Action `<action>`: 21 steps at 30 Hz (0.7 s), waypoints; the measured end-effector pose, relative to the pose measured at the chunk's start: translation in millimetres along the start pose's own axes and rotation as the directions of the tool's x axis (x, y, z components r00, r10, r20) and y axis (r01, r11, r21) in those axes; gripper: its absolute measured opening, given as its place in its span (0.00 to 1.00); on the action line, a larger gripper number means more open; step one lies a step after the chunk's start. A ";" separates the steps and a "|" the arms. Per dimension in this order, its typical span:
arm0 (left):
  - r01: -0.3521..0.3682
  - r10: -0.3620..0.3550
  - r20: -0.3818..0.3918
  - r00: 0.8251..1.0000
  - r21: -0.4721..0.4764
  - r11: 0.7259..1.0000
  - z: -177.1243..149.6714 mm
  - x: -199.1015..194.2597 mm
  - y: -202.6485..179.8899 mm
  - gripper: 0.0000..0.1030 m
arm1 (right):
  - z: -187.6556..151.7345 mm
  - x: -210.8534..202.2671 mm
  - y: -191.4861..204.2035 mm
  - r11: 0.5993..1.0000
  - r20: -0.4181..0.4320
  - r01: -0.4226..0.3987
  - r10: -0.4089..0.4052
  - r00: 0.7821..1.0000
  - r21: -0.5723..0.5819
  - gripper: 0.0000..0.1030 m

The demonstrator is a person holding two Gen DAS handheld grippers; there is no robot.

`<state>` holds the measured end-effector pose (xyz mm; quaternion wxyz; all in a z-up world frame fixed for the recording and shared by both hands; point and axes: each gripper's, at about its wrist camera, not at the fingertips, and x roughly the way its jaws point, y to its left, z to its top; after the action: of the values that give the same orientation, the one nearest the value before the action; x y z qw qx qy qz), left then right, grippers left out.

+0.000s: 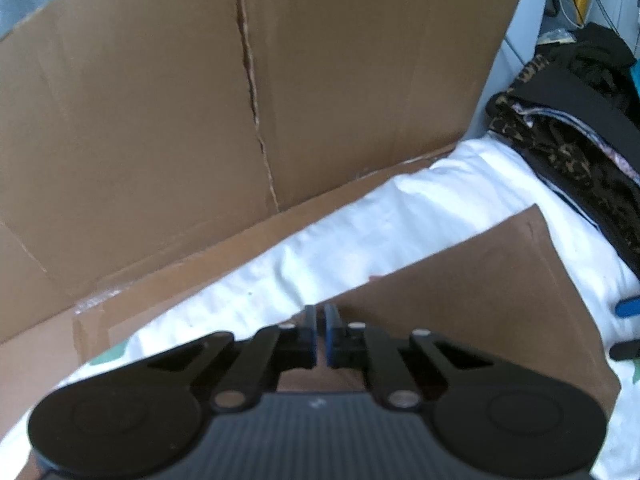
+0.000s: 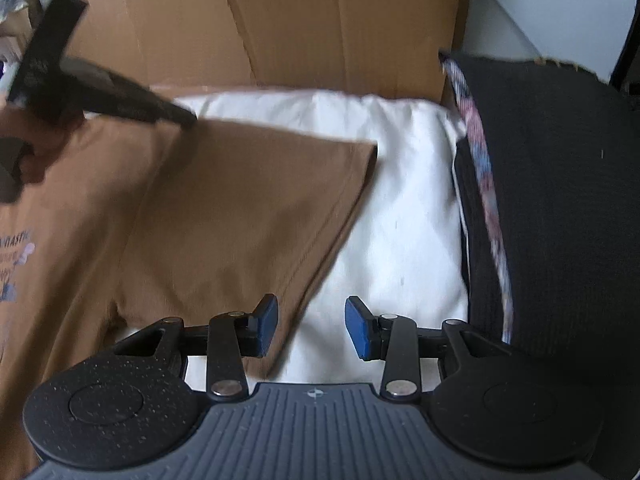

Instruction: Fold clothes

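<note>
A brown T-shirt (image 2: 224,208) with a printed graphic at its left lies on a white sheet (image 2: 400,208). Its sleeve spreads toward the right. My left gripper (image 1: 320,332) is shut on the shirt's upper edge (image 1: 472,292); it also shows in the right wrist view (image 2: 100,92) at the upper left, over the shirt's far edge. My right gripper (image 2: 312,326) is open and empty, low over the sheet at the sleeve's lower edge. Its left pad is over the brown cloth and its right pad over the white sheet.
A large brown cardboard sheet (image 1: 200,100) stands behind the bed (image 2: 320,20). A pile of dark clothes (image 2: 552,200) with a patterned strip lies along the right (image 1: 568,152). Cables and clutter sit at the far right.
</note>
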<state>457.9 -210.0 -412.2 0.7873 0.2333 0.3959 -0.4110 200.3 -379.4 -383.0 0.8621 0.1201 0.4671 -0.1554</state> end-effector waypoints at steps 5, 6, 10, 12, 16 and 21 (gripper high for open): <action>-0.011 0.011 -0.008 1.000 0.006 1.000 -0.4 14.1 -3.3 0.02 | 20.0 6.4 -1.8 1.000 0.066 -0.012 0.013 0.998 -0.011 0.43; -0.010 0.010 -0.009 1.000 0.004 1.000 1.0 15.2 -3.3 0.02 | 25.4 10.0 -2.3 1.000 0.078 -0.011 0.012 0.997 -0.013 0.43; -0.001 0.001 -0.027 1.000 0.012 1.000 6.4 15.9 -1.9 0.02 | 44.7 26.0 -2.7 1.000 0.119 0.005 -0.002 0.993 -0.027 0.43; 0.004 -0.003 -0.041 0.999 0.024 1.000 10.1 13.0 -0.9 0.02 | 51.0 35.9 -1.0 0.999 0.127 0.011 -0.007 0.992 -0.033 0.43; 0.009 -0.009 -0.027 1.000 0.007 1.000 12.9 -5.9 5.3 0.04 | 56.6 52.0 1.0 1.000 0.140 -0.002 0.003 0.990 -0.010 0.43; 0.001 -0.001 0.011 1.000 -0.053 0.999 -3.2 -49.3 24.1 0.13 | 63.7 68.5 0.6 0.999 0.128 0.044 -0.041 0.991 -0.016 0.39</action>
<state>459.3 -171.7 -372.8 0.7951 0.2101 0.4024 -0.4021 284.7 -412.0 -406.6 0.8879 0.0916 0.4148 -0.1767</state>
